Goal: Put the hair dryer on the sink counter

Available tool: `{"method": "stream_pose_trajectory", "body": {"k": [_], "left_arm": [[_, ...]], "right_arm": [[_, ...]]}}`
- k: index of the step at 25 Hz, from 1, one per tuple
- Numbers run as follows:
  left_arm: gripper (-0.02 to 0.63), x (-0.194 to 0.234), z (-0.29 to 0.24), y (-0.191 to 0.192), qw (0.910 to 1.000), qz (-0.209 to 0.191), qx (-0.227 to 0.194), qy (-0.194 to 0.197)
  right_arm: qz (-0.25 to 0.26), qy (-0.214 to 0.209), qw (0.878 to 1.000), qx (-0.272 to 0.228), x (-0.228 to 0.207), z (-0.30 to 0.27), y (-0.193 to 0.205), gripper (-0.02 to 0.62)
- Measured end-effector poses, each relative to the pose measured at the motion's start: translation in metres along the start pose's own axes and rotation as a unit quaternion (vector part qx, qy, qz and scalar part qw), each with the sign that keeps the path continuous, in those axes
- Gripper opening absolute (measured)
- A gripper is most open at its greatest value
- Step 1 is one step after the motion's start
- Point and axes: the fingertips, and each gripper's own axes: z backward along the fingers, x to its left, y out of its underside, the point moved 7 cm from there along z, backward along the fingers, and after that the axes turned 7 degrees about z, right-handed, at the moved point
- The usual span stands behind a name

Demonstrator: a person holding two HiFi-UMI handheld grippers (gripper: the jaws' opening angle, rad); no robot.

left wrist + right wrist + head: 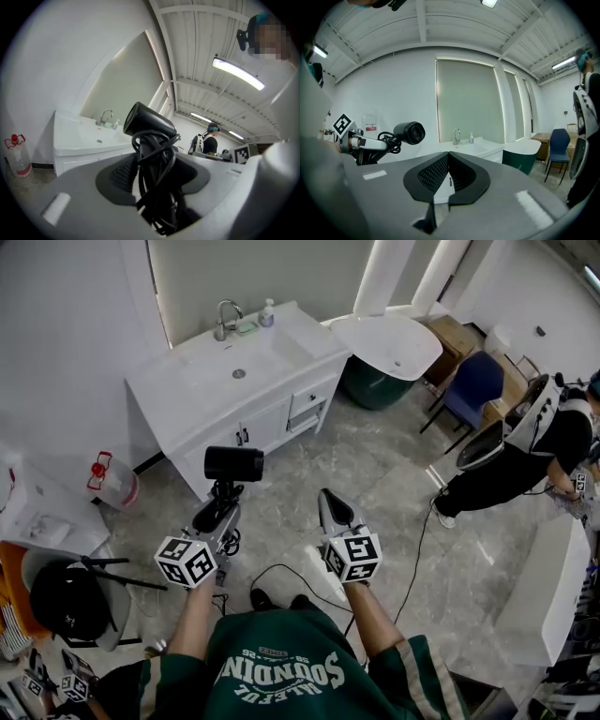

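Note:
My left gripper (223, 504) is shut on the handle of a black hair dryer (233, 463), whose cord is wound round the handle. The dryer stands upright with its barrel level, in the air in front of the white sink counter (192, 381). In the left gripper view the hair dryer (149, 123) rises from between the jaws, with the counter (75, 137) behind it at the left. My right gripper (331, 505) is shut and holds nothing. From the right gripper view the hair dryer (409, 132) shows at the left and the sink counter (476, 148) farther off.
A tap (225, 319) and a soap bottle (267, 313) stand at the counter's back. A white round basin top (394, 341) and a blue chair (471, 387) are at the right, where a person in black (525, 457) bends. A water jug (105, 474) stands at the left.

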Motion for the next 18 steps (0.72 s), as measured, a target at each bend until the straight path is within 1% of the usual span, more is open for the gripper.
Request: {"method": "stream_pose_trajectory", "body": {"k": [6, 10, 14, 16, 18], "left_arm": [[0.255, 0.014, 0.002, -0.003, 1.0, -0.003, 0.007, 0.006], [0.255, 0.018, -0.003, -0.008, 0.9999, 0.003, 0.013, 0.01], [0.255, 0.024, -0.017, -0.01, 0.9998, 0.005, 0.017, 0.011], [0.254, 0.029, -0.026, -0.013, 0.9997, 0.011, 0.019, 0.008], [0.253, 0.035, -0.039, -0.017, 0.9997, 0.015, 0.02, 0.006]], "right_arm": [[-0.004, 0.004, 1.0, 0.0, 0.015, -0.006, 0.006, 0.005], [-0.001, 0.005, 1.0, 0.017, 0.017, -0.012, 0.003, 0.005], [-0.002, 0.004, 1.0, 0.022, 0.01, -0.022, 0.003, 0.005], [-0.005, 0.001, 0.999, 0.033, 0.006, -0.032, 0.003, 0.005], [-0.005, -0.001, 0.999, 0.033, -0.002, -0.046, 0.003, 0.005]]}}
